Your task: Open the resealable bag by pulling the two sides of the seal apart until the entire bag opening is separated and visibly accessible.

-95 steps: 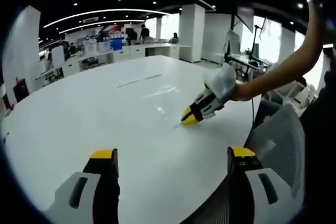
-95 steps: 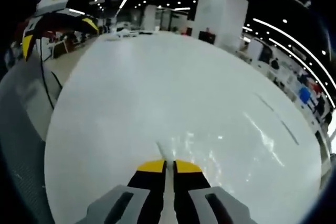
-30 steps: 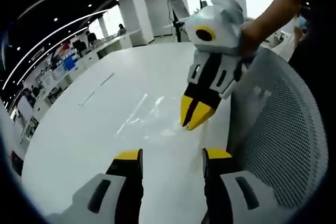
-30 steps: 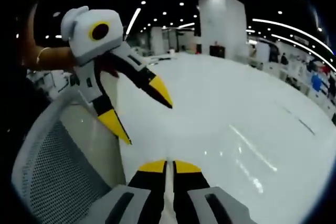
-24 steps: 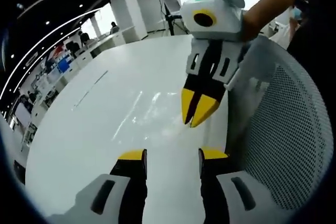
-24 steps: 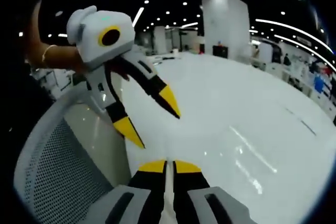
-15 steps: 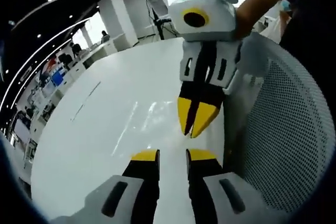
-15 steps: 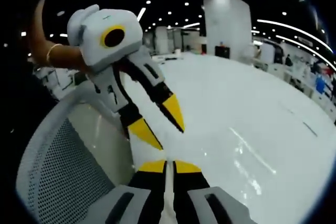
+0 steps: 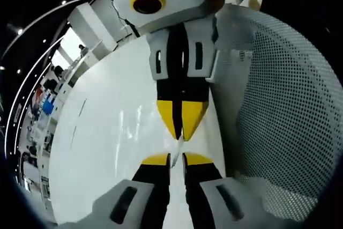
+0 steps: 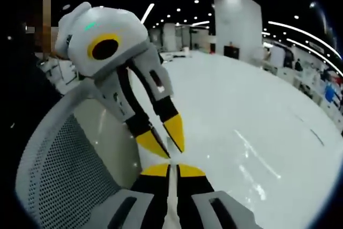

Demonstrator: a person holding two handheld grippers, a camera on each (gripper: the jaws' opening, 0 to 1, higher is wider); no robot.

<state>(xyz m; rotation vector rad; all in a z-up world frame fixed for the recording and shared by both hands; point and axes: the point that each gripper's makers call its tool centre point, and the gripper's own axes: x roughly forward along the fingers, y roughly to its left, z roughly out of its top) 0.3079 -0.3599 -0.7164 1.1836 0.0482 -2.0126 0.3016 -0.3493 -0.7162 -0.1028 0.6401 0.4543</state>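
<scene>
Left gripper (image 9: 177,159): black jaws with yellow tips drawn nearly together, narrow slit left between them. Can't tell whether they actually clamp anything.

Right gripper (image 9: 182,126) comes in from the top of the left gripper view, nose to nose with the left one, tips almost touching. Its yellow tips are closed to a hairline. In the right gripper view its own jaws (image 10: 172,171) are pressed together on a thin pale strip.

Clear plastic resealable bag (image 9: 179,144): almost invisible. It reads as a thin, translucent sliver running from between the right tips down into the slit of the left jaws. In the right gripper view it is the pale strip (image 10: 172,183) between the jaws. Can't make out the seal, the bag body or any opening against the white surface behind.

The left gripper (image 10: 163,140) in the right gripper view angles down from upper left, tips converging just above the right jaws.

Both sit over the near edge of the glossy white round table (image 9: 107,148), beside a grey-white perforated mesh chair back (image 9: 278,105).
</scene>
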